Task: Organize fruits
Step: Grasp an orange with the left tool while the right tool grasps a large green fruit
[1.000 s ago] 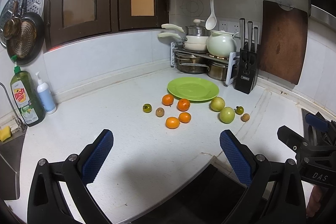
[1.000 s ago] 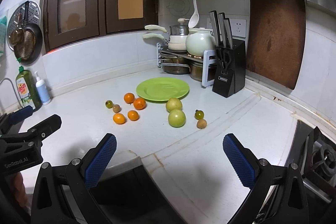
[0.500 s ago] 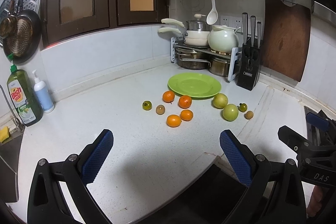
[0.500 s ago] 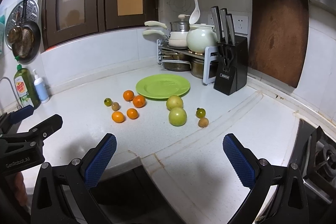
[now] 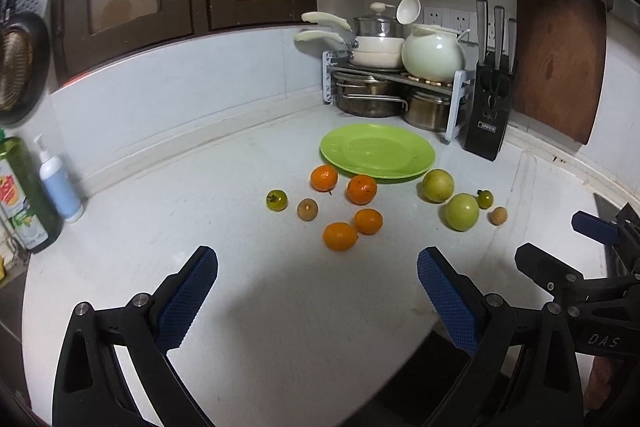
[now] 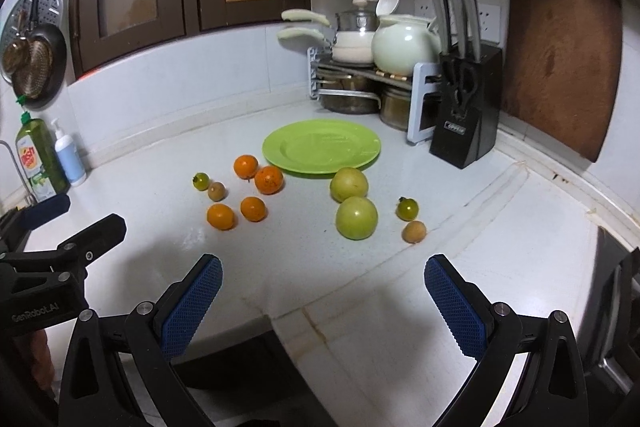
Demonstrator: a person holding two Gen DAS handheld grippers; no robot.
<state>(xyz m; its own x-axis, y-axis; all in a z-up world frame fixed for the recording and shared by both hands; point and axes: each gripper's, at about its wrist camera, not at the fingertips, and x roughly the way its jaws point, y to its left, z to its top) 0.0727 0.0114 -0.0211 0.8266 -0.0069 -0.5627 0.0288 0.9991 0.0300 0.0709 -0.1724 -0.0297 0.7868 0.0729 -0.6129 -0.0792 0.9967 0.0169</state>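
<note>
An empty green plate (image 5: 377,151) (image 6: 321,145) sits on the white counter. In front of it lie several oranges (image 5: 340,236) (image 6: 220,216), two large green fruits (image 5: 462,211) (image 6: 356,217), two small green tomatoes (image 5: 277,200) (image 6: 407,208) and two small brown fruits (image 5: 307,209) (image 6: 414,231). My left gripper (image 5: 316,277) is open and empty, short of the oranges. My right gripper (image 6: 322,281) is open and empty, short of the green fruits. Each gripper shows at the edge of the other's view.
A pot rack (image 5: 394,83) with pans and a white teapot stands behind the plate. A black knife block (image 6: 466,115) and a wooden cutting board (image 6: 560,51) are at the right. Dish soap (image 6: 38,159) and a pump bottle (image 5: 60,183) stand at the left. A stove edge (image 6: 616,291) is at the right.
Both grippers have moved forward toward the fruits, which look larger and closer. Both stay open and empty. Nothing on the counter has moved.
</note>
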